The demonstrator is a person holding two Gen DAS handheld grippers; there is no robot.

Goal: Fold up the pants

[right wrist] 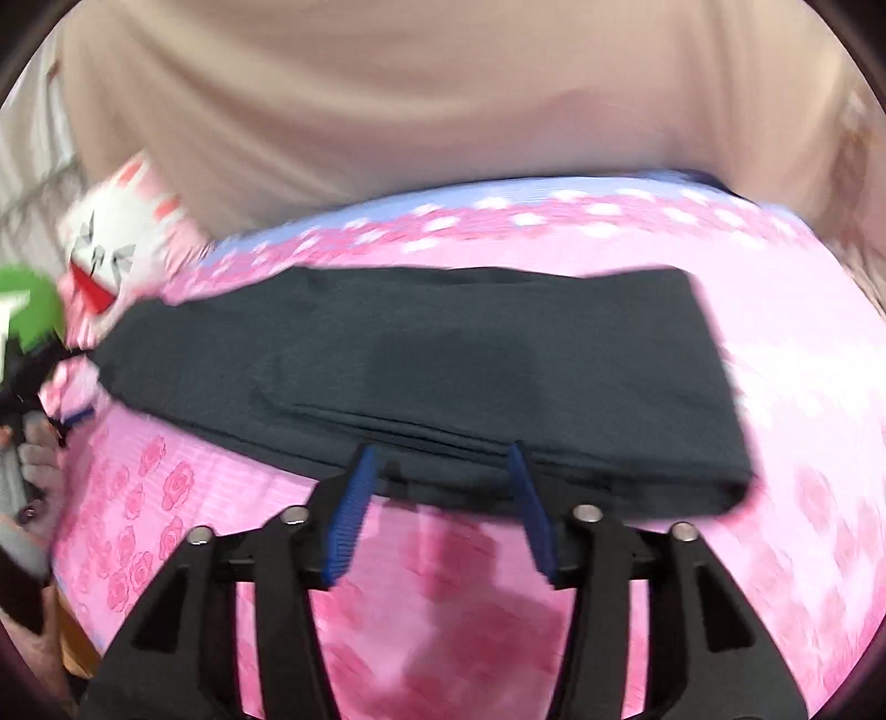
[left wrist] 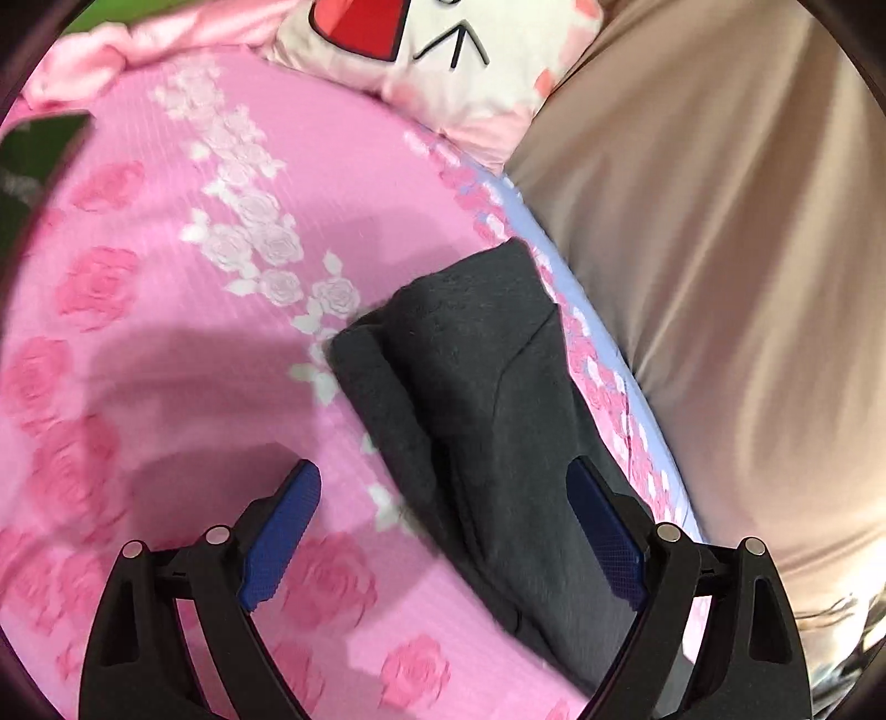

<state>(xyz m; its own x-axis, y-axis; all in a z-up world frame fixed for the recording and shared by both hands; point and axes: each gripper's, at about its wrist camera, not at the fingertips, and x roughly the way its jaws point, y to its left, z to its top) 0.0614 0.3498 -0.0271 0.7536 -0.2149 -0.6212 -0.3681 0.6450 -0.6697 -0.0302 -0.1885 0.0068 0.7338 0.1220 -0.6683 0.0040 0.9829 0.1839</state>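
A white plush cushion with a red mouth (left wrist: 443, 50) and a person's beige garment (left wrist: 720, 249) border the pink rose-printed bedsheet (left wrist: 166, 343). The dark grey knit pants (right wrist: 421, 365) lie folded in a long, flat band on the sheet. The left gripper (left wrist: 443, 531) is spread wide above them; the right gripper (right wrist: 440, 509) is spread at their near edge, pinching nothing.

Bedroom: rose-print bedsheet (left wrist: 194, 343), cartoon pillow (left wrist: 443, 50)

The left gripper (left wrist: 443, 520) is held wide open and tilted downward. The right gripper (right wrist: 443, 504) is also angled downward, its jaws parted and nothing clamped.
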